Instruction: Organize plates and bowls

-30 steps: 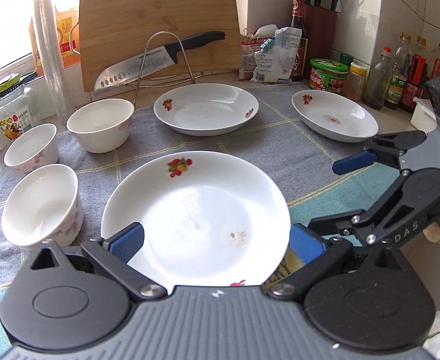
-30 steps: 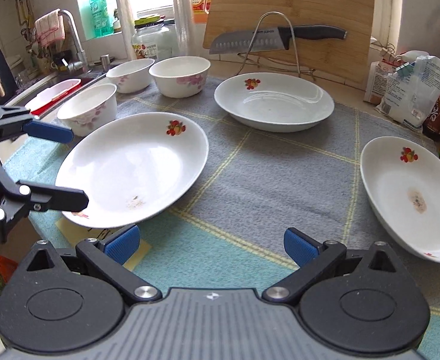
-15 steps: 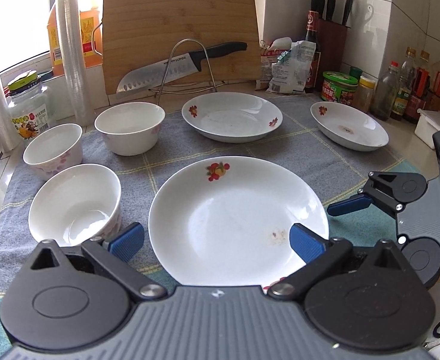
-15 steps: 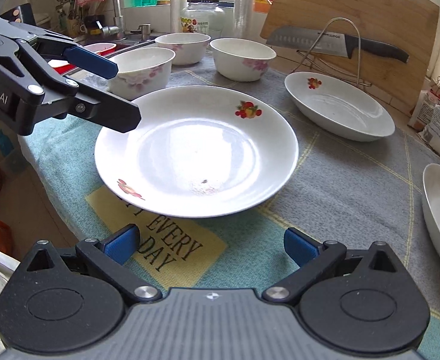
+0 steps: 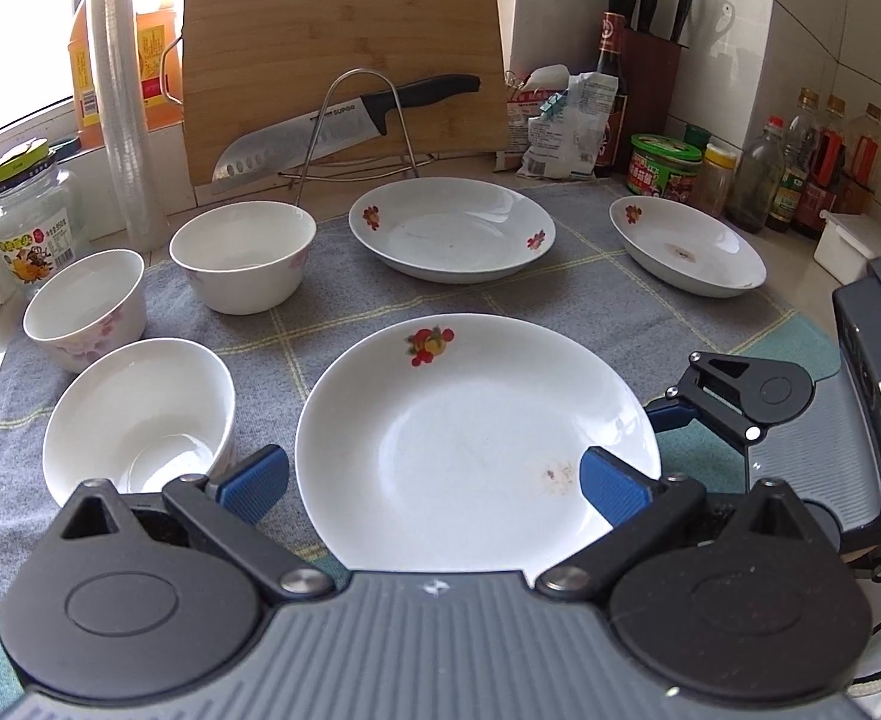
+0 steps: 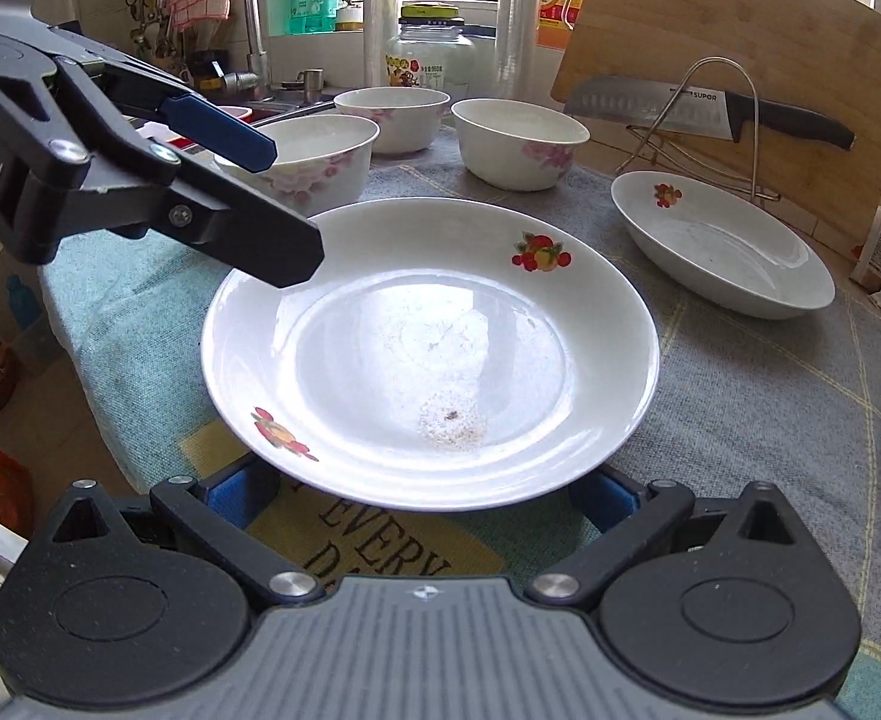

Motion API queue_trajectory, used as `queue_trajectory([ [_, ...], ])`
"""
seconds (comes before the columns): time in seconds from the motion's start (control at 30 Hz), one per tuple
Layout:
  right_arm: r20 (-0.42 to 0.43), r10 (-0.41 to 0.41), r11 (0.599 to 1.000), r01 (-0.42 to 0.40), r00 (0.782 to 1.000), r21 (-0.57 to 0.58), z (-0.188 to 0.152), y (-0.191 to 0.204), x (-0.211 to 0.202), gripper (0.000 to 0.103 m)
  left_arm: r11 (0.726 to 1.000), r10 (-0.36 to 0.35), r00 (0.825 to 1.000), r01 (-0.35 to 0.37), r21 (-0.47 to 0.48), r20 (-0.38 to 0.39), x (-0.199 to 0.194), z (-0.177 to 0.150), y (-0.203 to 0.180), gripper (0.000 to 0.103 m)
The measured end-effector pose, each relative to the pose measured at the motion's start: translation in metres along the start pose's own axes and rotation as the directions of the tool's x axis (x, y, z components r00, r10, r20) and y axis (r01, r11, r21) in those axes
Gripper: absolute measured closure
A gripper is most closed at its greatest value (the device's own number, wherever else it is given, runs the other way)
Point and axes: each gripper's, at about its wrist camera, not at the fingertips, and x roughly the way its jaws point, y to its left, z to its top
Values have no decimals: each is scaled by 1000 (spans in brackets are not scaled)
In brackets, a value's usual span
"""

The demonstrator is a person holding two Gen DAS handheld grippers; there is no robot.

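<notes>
A white plate with a fruit print (image 5: 476, 438) (image 6: 434, 348) lies on the grey cloth close in front of both grippers. My left gripper (image 5: 434, 483) is open and hovers over its near edge. My right gripper (image 6: 422, 495) is open, its blue pads low at the plate's near rim, partly hidden under it. Two more white plates sit behind, one in the middle (image 5: 452, 228) (image 6: 722, 243) and one at the right (image 5: 686, 246). Three white bowls stand at the left: near (image 5: 140, 414) (image 6: 314, 159), middle (image 5: 86, 309), far (image 5: 242, 255) (image 6: 518, 141).
A wooden cutting board (image 5: 344, 60) leans at the back with a knife (image 5: 344, 126) on a wire rack. Jars, bottles and bags (image 5: 662, 162) line the back right. A glass jar (image 5: 32, 222) and a film roll (image 5: 116, 108) stand at the left. A sink tap (image 6: 248, 18) is far left.
Both grippers have moved in around the near plate. The right gripper swung left and came low to the plate's rim; the left gripper pulled back and rose slightly.
</notes>
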Motion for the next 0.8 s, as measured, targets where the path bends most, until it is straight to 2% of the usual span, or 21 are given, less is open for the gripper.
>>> queue_trajectory([
  [0.23,17,6,1000,-5,1000,-6,0,0,1,0,998,-41,999,42,45,-24,23,27,11,1],
  [0.43,43,-9,1000,9,999,7,-3,2,-1,0,996,-51,993,58,62,-107,52,47,27,1],
  [0.53,46,-17,1000,16,999,14,-3,3,-1,0,993,-80,983,93,74,-163,67,54,32,1],
  [0.8,57,-36,999,35,998,28,-5,5,-3,0,975,-150,944,190,114,-293,93,73,35,3],
])
